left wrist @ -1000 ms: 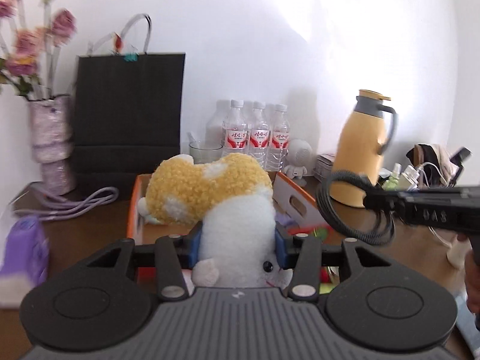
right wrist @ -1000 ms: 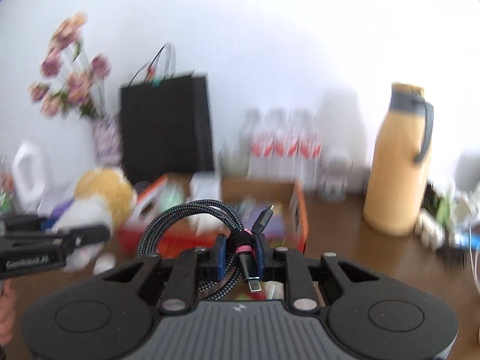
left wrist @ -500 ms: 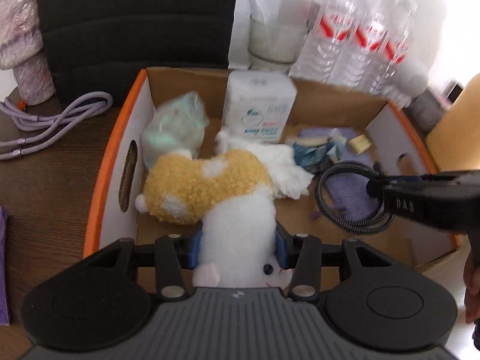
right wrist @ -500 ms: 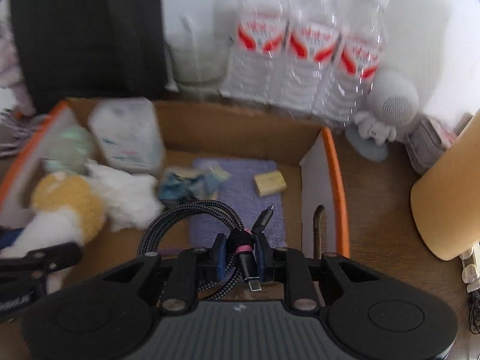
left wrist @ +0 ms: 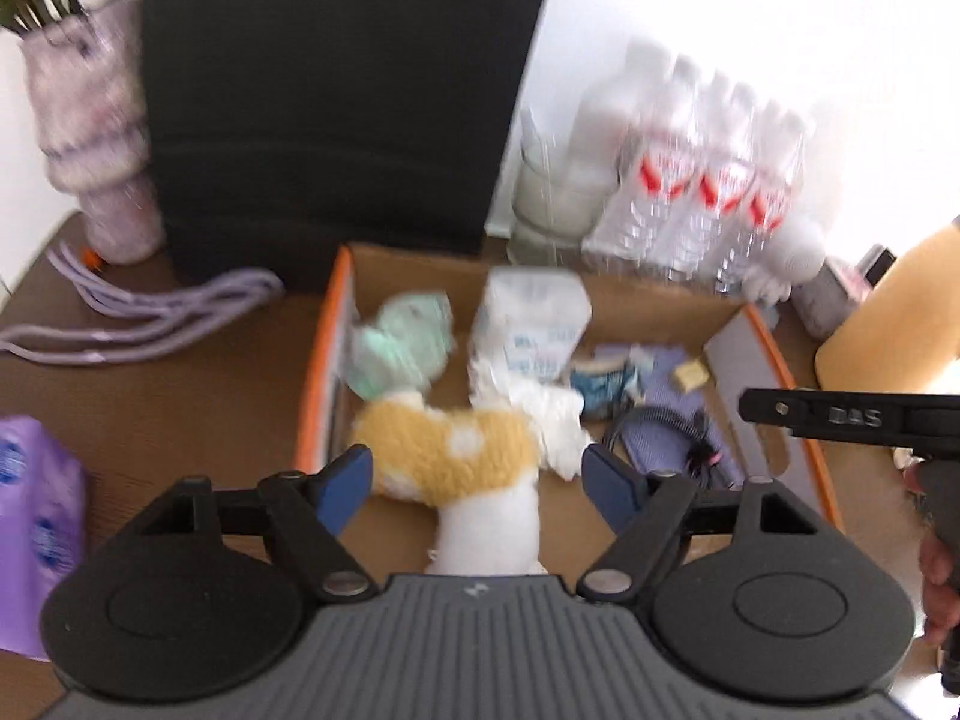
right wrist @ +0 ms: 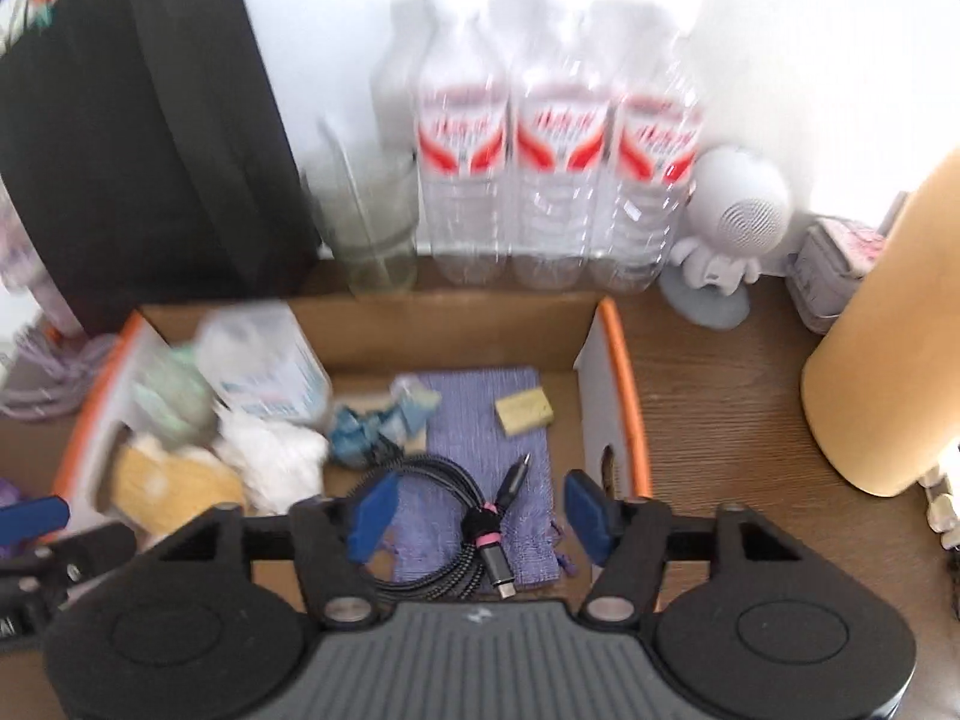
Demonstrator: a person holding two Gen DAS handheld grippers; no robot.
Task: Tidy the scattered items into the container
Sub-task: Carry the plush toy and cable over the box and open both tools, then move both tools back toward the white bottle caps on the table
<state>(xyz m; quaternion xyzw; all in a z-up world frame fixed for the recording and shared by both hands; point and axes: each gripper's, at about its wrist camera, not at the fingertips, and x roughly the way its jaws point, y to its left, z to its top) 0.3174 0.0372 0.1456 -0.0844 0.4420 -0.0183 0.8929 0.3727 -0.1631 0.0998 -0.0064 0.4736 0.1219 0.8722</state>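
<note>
Both jaws stood wide, gripping nothing: left gripper (left wrist: 477,480) above the plush toy (left wrist: 456,462), right gripper (right wrist: 477,516) above the coiled cable (right wrist: 444,510); both items lay inside the cardboard box (right wrist: 624,384), apparently released there

Plush toy (left wrist: 456,456), cable (right wrist: 444,516) (both boxed)

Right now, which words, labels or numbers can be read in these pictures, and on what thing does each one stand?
"DAS": on the black arm of the right claw, seen from the left wrist.
Red labels on the water bottles: too blurred to read.
Blue print on the white tissue pack: too blurred to read.
</note>
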